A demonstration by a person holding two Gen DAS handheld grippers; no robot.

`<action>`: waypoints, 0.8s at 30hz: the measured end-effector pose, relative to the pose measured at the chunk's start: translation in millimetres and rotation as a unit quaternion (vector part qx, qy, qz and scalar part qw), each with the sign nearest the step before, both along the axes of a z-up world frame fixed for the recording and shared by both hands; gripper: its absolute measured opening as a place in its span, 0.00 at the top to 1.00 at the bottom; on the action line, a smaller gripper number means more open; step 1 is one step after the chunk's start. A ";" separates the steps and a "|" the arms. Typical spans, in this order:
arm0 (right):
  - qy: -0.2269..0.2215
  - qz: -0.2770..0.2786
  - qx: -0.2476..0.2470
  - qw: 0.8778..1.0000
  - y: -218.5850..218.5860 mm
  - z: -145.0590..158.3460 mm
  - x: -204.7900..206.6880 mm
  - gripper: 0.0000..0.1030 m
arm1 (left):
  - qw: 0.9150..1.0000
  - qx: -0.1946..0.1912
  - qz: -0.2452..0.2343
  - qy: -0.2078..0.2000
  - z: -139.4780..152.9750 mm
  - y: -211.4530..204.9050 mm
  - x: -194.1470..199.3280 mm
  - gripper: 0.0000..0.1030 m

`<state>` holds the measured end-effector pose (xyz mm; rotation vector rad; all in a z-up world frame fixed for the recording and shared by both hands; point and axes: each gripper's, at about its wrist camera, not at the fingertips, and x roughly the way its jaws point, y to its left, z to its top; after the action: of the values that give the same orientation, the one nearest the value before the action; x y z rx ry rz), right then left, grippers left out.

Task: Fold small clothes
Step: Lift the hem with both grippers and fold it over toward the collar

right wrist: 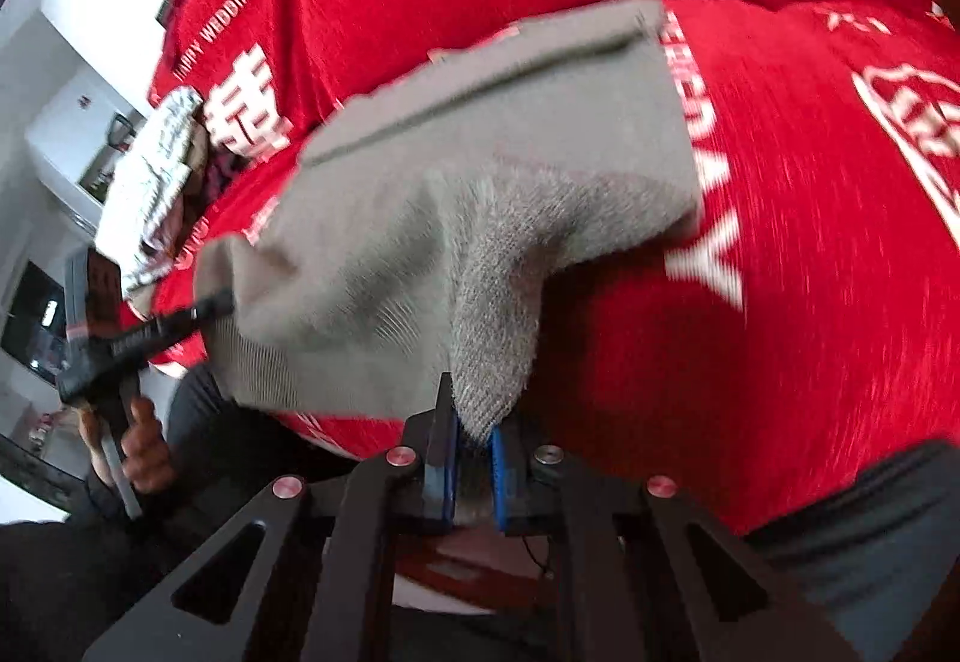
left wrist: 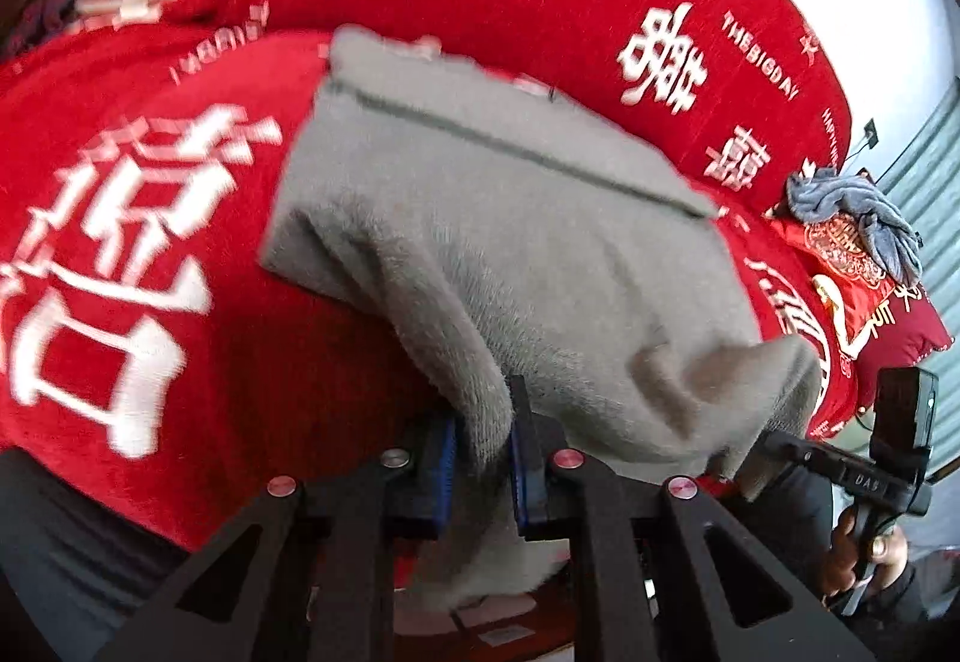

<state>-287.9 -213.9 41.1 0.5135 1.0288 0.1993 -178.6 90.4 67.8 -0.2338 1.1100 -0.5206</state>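
A small grey fuzzy garment with a dark seam line is held up over the red bed cover; its far edge droops toward the cover. It also shows in the right wrist view. My left gripper is shut on its near left corner. My right gripper is shut on its near right corner. The right gripper also shows in the left wrist view pinching the cloth, and the left gripper shows in the right wrist view doing the same.
The red bed cover with white characters fills both views. A crumpled grey-blue cloth lies on a red pillow at the right. A white patterned cloth lies at the bed's left side.
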 end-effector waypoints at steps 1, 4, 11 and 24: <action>0.006 -0.005 0.006 1.000 -4.4 -2.8 1.2 0.87 | 1.000 0.004 0.000 0.010 -4.9 -1.8 4.1 0.84; 0.004 -0.016 0.022 1.000 -13.3 -4.1 10.0 0.77 | 1.000 0.013 0.007 0.024 -12.4 -4.8 9.7 0.84; -0.049 -0.012 0.032 0.998 -23.5 5.5 6.2 0.23 | 1.000 0.027 -0.008 0.008 -9.4 -13.4 5.0 0.57; -0.140 0.037 0.032 0.989 -10.2 58.1 -1.5 0.90 | 0.996 0.009 -0.005 -0.087 66.0 4.8 -30.1 0.88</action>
<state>-289.4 -224.1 99.2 0.4899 0.7695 0.3599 -208.6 95.2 133.7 -0.1649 0.9454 -0.5294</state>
